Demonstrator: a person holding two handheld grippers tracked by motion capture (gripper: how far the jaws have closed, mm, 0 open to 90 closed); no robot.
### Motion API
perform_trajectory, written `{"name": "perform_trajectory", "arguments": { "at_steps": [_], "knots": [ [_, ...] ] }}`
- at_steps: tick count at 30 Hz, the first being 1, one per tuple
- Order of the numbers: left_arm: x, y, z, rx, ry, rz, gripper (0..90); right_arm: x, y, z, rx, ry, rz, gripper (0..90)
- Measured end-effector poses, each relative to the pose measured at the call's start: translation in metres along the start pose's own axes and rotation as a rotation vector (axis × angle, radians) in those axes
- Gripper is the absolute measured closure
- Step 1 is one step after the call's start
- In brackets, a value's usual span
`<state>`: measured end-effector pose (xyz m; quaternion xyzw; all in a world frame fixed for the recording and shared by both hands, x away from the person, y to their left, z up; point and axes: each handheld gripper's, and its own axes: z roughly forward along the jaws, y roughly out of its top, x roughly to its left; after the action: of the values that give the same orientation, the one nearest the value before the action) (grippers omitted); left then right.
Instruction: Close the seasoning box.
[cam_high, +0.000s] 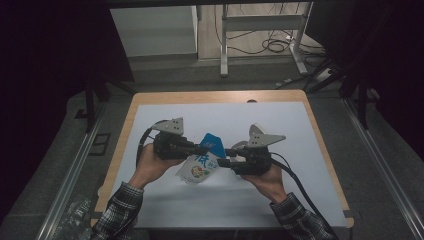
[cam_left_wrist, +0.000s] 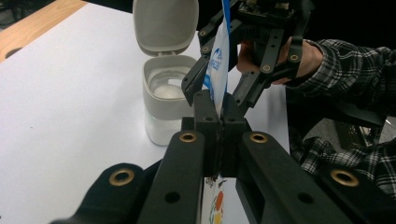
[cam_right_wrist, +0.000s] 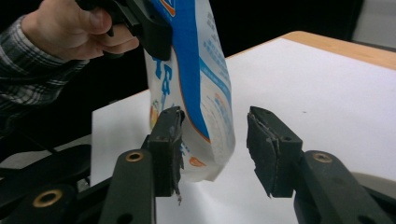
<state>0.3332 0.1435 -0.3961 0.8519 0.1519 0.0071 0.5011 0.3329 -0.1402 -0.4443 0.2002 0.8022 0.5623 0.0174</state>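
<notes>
A blue-and-white pouch (cam_high: 201, 162) is held above the white mat (cam_high: 310, 150), about midway between its left and right edges and nearer the person's edge. It is clamped edge-on between the clenched jaws of the left gripper (cam_left_wrist: 218, 109). The jaws of the right gripper (cam_right_wrist: 215, 140) stand parted around the pouch's lower end, one pad against it and the other clear, while a lidded white jar (cam_left_wrist: 166, 100) is seen standing open on the mat just behind the pouch.
</notes>
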Motion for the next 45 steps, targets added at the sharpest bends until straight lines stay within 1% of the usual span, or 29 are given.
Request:
{"name": "perform_trajectory", "arguments": {
  "at_steps": [3,6,8,10,12,14,17,19,20,22,25,26,28,30,31,32,33,35,37,39,42,45],
  "knots": [
    [0.001,-0.002,0.000,0.000,0.002,-0.004,89.8,-0.001,0.000,0.002,0.002,0.012,0.005,62.2],
    [0.002,-0.005,0.001,-0.002,0.009,-0.011,89.7,0.000,0.001,0.004,0.014,0.018,0.001,73.7],
    [0.003,-0.007,0.001,-0.003,0.013,-0.015,89.5,0.001,0.001,0.005,0.026,0.008,-0.016,81.9],
    [0.004,-0.009,0.001,-0.007,0.017,-0.024,89.2,0.003,0.001,0.005,0.029,-0.001,-0.023,87.4],
    [0.004,-0.011,0.002,-0.012,0.024,-0.029,88.2,0.004,0.002,0.005,0.033,-0.006,-0.024,89.0],
    [0.004,-0.013,0.002,-0.007,0.039,-0.028,85.9,0.006,0.004,0.005,0.041,-0.027,-0.029,89.3],
    [0.004,-0.016,0.004,-0.008,0.069,-0.023,78.6,0.007,0.005,0.005,0.050,-0.036,-0.031,89.5],
    [0.003,-0.017,0.005,-0.008,0.093,-0.020,72.2,0.008,0.006,0.005,0.050,-0.032,-0.023,89.5],
    [0.003,-0.018,0.006,-0.008,0.111,-0.015,67.6,0.008,0.007,0.006,0.052,-0.035,-0.023,89.6],
    [0.002,-0.020,0.008,-0.005,0.135,-0.013,59.5,0.009,0.008,0.006,0.060,-0.045,-0.025,89.6],
    [0.003,-0.023,0.011,0.007,0.194,-0.022,44.3,0.009,0.010,0.006,0.065,-0.053,-0.027,89.6],
    [0.003,-0.025,0.012,0.006,0.202,-0.025,39.5,0.010,0.011,0.006,0.065,-0.056,-0.025,89.6],
    [0.004,-0.028,0.014,0.009,0.231,-0.037,30.5,0.010,0.012,0.006,0.067,-0.059,-0.029,89.6],
    [0.005,-0.033,0.014,0.012,0.253,-0.057,25.1,0.011,0.014,0.006,0.078,-0.074,-0.039,89.6],
    [0.006,-0.036,0.015,0.012,0.272,-0.076,22.2,0.011,0.015,0.006,0.083,-0.079,-0.041,89.6],
    [0.005,-0.039,0.015,0.017,0.292,-0.085,18.8,0.011,0.015,0.006,0.086,-0.083,-0.040,89.6],
    [0.005,-0.041,0.015,0.023,0.307,-0.091,17.0,0.011,0.016,0.006,0.089,-0.088,-0.045,89.6],
    [0.005,-0.047,0.015,0.048,0.354,-0.111,11.9,0.010,0.017,0.007,0.098,-0.100,-0.044,89.6],
    [0.005,-0.055,0.014,0.074,0.393,-0.138,8.1,0.010,0.019,0.007,0.104,-0.111,-0.039,89.6],
    [0.005,-0.062,0.014,0.085,0.426,-0.163,5.7,0.009,0.021,0.008,0.110,-0.121,-0.037,89.6],
    [0.006,-0.076,0.013,0.093,0.465,-0.205,3.4,0.008,0.026,0.009,0.116,-0.134,-0.031,89.6],
    [0.005,-0.090,0.012,0.115,0.502,-0.238,1.8,0.006,0.031,0.012,0.125,-0.151,-0.033,89.6]
  ]
}}
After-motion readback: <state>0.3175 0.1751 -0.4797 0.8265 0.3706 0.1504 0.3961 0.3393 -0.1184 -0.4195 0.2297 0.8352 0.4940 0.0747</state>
